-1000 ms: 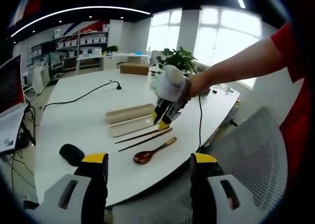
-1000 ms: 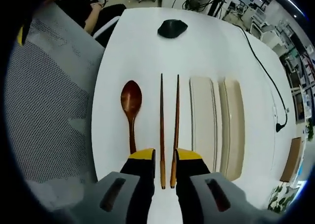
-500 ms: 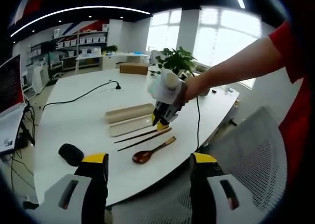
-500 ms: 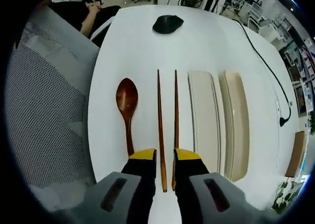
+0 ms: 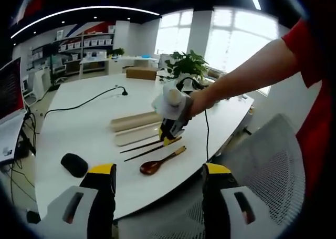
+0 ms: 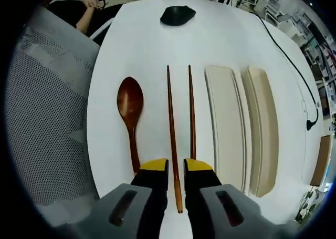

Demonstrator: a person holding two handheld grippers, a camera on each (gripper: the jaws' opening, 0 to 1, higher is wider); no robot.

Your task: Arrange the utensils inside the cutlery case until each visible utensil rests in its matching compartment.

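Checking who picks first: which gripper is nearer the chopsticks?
Right. The right gripper sits at the chopsticks, jaws straddling one; the left gripper hangs back off the table edge.

The left gripper [image 5: 159, 172] is held back from the table's near edge, its yellow-tipped jaws spread wide with nothing between them. The right gripper [image 6: 176, 166], on an outstretched bare arm [image 5: 247, 73] with a red sleeve, points down over the table, jaws drawn narrowly together, a slim gap remaining.

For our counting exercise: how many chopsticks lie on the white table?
2. One chopstick runs between the jaws of the right hand-held gripper; the other chopstick lies beside it, nearer the cutlery case. None seem hidden.
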